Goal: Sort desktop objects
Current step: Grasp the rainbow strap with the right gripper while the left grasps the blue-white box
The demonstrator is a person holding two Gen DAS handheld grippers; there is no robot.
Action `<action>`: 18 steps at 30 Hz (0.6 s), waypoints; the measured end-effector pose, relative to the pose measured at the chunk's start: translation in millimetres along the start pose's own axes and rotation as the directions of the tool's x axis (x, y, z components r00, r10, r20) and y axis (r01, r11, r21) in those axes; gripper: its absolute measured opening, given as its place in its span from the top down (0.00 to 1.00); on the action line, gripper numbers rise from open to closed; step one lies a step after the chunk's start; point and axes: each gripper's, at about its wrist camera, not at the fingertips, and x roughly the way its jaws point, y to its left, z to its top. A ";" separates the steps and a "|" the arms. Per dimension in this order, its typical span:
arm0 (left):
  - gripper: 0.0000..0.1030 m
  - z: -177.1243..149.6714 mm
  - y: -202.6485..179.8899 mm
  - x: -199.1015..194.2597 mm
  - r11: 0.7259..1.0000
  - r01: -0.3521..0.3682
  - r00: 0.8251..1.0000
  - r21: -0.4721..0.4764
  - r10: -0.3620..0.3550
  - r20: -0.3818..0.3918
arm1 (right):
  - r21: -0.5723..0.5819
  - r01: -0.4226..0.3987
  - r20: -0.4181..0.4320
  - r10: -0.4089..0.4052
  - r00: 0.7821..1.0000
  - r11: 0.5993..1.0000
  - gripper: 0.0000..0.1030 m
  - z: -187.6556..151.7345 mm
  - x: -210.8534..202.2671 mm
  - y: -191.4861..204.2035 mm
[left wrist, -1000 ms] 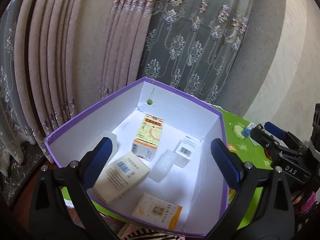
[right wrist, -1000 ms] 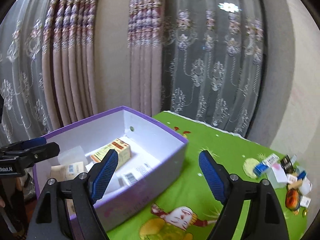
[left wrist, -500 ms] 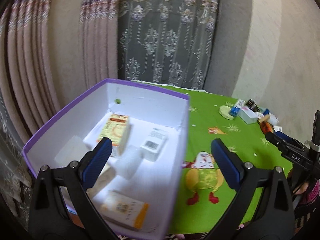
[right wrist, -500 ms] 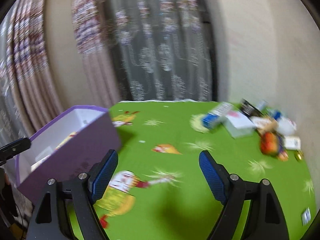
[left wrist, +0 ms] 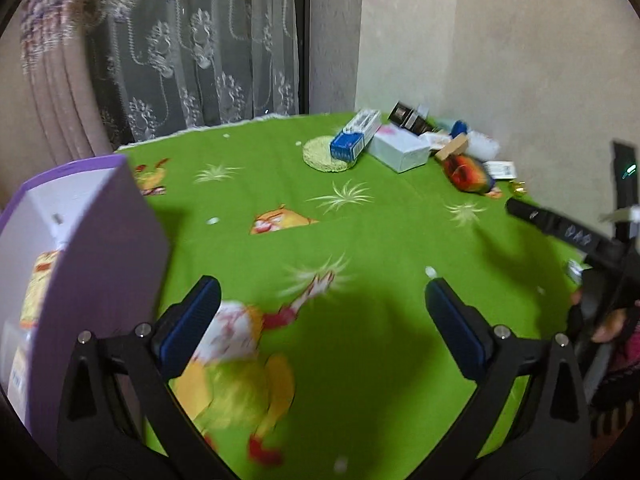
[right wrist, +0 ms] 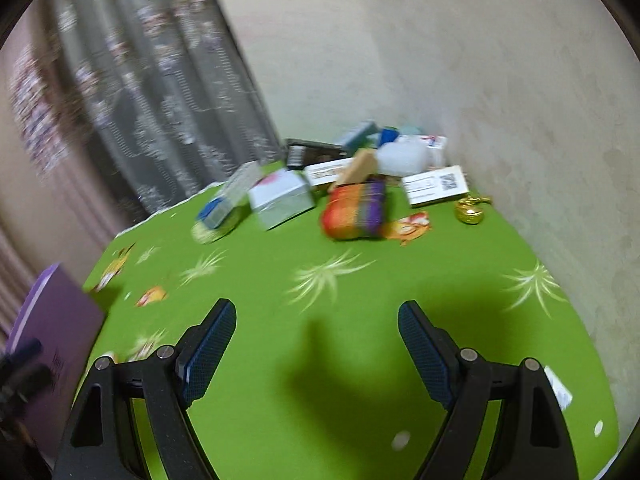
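Tongs, left [left wrist: 322, 322] and right [right wrist: 316, 344], both spread, empty; one purple box [left wrist: 100, 264] alongside.

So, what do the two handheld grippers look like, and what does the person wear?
The left gripper and the right gripper look alike: black frames with silver screws and two fingers lined with ribbed blue pads. In the left wrist view, the right gripper's black body carries white letters, blurred, perhaps "DAS". The hand holding it wears a dark fingerless glove and a pink and black patterned sleeve.
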 end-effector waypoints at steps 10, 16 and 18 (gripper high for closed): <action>0.01 49.1 12.3 100.8 0.989 -0.092 0.992 -0.116 0.081 -0.099 | -0.127 0.148 -0.089 -0.160 0.983 0.981 0.18 67.8 99.2 4.6; 0.01 104.4 -10.3 148.5 0.990 -0.136 0.989 -0.038 0.133 -0.067 | -0.186 0.197 -0.146 -0.226 0.963 0.963 0.40 65.4 129.1 -0.5; 0.01 122.8 -16.9 161.1 0.987 -0.157 0.987 -0.022 0.156 -0.045 | -0.150 0.183 -0.142 -0.205 0.968 0.972 0.41 62.6 122.2 -5.0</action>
